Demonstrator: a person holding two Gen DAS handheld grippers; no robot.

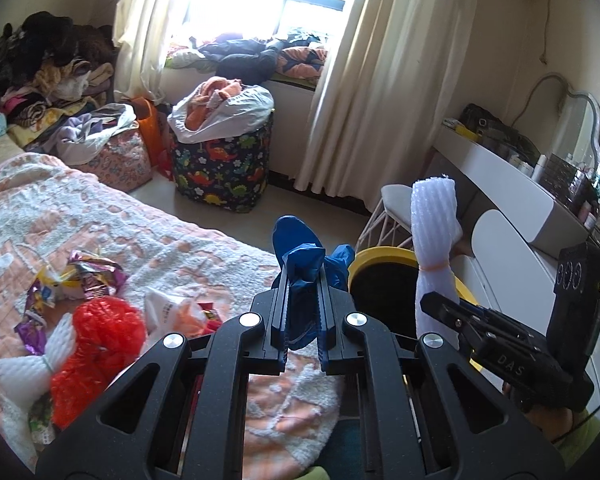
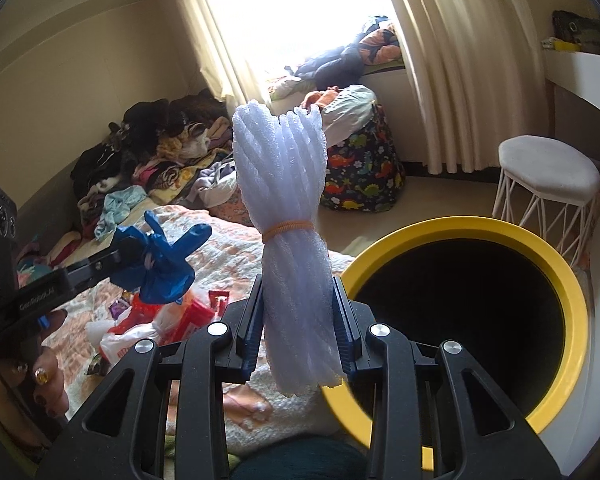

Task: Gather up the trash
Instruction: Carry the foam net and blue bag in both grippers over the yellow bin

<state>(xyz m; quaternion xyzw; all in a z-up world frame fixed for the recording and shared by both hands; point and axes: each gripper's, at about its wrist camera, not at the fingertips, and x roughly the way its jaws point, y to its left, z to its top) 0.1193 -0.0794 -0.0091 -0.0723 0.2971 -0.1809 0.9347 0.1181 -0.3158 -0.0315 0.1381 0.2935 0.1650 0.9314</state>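
Note:
My left gripper (image 1: pixel 303 280) is shut on a crumpled blue glove (image 1: pixel 300 252) and holds it above the bed's edge, left of the yellow-rimmed bin (image 1: pixel 380 258). My right gripper (image 2: pixel 298 280) is shut on a white foam-net bundle (image 2: pixel 284 184) tied with an orange band, upright, just left of the bin's rim (image 2: pixel 460 226). The left gripper with the blue glove (image 2: pixel 160 256) also shows in the right wrist view. The foam bundle (image 1: pixel 434 232) shows over the bin in the left wrist view. More trash lies on the bed: a red foam net (image 1: pixel 100 340), a white foam net (image 1: pixel 32 364), snack wrappers (image 1: pixel 80 276).
A bed with a pink and white blanket (image 1: pixel 100 216) fills the left. A dinosaur-print basket (image 1: pixel 224 164) and bags stand on the floor by the window. A white stool (image 2: pixel 548 176) and a white dressing table (image 1: pixel 512 176) are at the right. Clothes pile (image 1: pixel 40 68) at far left.

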